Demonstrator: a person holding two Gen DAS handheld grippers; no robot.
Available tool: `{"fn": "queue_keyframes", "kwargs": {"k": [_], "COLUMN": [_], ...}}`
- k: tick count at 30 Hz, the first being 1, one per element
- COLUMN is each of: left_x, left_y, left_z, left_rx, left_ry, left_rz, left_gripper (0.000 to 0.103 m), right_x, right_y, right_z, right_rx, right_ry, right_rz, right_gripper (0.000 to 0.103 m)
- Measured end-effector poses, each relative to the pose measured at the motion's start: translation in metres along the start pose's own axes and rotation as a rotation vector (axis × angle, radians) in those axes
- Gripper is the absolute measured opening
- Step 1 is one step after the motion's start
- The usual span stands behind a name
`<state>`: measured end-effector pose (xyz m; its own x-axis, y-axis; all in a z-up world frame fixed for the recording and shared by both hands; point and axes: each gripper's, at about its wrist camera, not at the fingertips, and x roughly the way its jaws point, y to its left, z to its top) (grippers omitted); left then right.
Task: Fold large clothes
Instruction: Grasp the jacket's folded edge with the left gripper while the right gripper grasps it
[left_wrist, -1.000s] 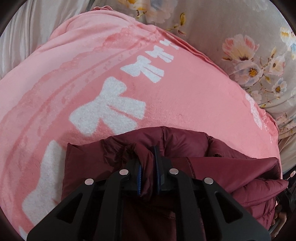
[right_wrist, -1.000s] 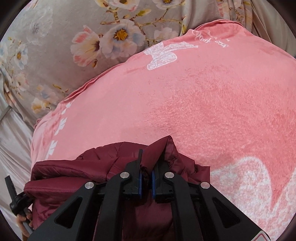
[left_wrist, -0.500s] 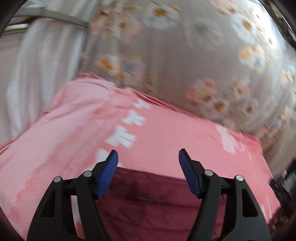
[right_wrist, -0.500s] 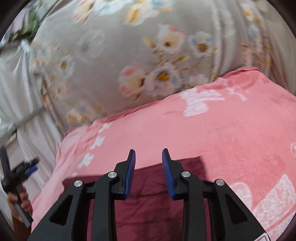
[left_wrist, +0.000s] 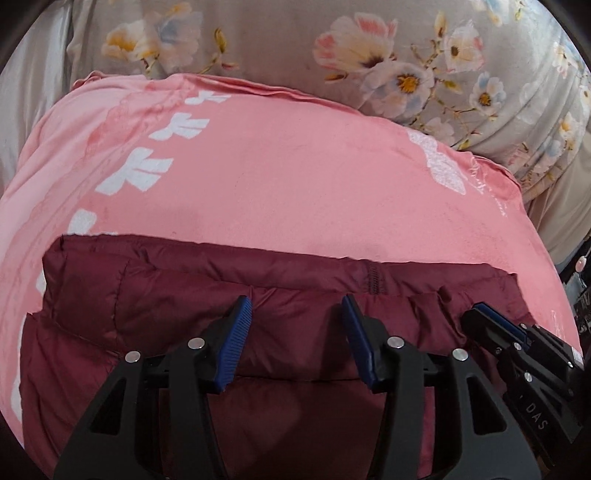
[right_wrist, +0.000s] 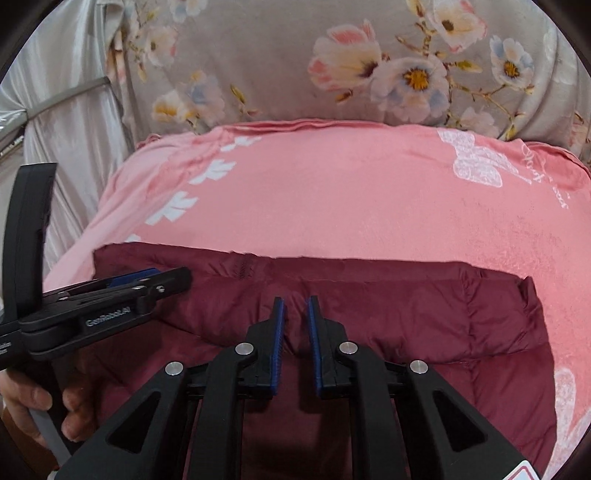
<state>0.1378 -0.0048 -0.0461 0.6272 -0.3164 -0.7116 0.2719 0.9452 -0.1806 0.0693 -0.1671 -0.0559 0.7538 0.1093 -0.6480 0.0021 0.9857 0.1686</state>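
Both my grippers hang over the folded maroon jacket (left_wrist: 280, 295)
Left gripper (left_wrist: 295, 332) half-wide, right gripper (right_wrist: 295, 332) narrow, both closing on nothing

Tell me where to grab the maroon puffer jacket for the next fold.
Judging by its pose, take the maroon puffer jacket at the two far corners of its straight far edge, coming from above on the near side. It lies flat on the pink blanket; both grippers hover empty, jaws closing.
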Motion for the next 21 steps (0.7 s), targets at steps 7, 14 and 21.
{"fn": "queue_keyframes", "kwargs": {"k": [7,14,21], "left_x": [0.01,0.018,0.024], "left_y": [0.008,0.01,0.009], "left_z": [-0.008,-0.014,-0.016], "left_rx": [-0.005,-0.01,0.009], "left_ry": [-0.002,-0.016,-0.03], "left_rz": [0.007,0.01,0.03], "left_gripper": [0.049,0.049,0.049], "right_x": [0.021,0.033,0.037], "right_y": [-0.018,-0.021,-0.022], "right_z": [-0.008,-0.014,-0.017], "right_rx": [0.065,0.088,0.092], "right_ry": [0.053,0.072,0.07], "right_rz": [0.003,0.017,0.018], "right_gripper": [0.002,0.001,0.001]}}
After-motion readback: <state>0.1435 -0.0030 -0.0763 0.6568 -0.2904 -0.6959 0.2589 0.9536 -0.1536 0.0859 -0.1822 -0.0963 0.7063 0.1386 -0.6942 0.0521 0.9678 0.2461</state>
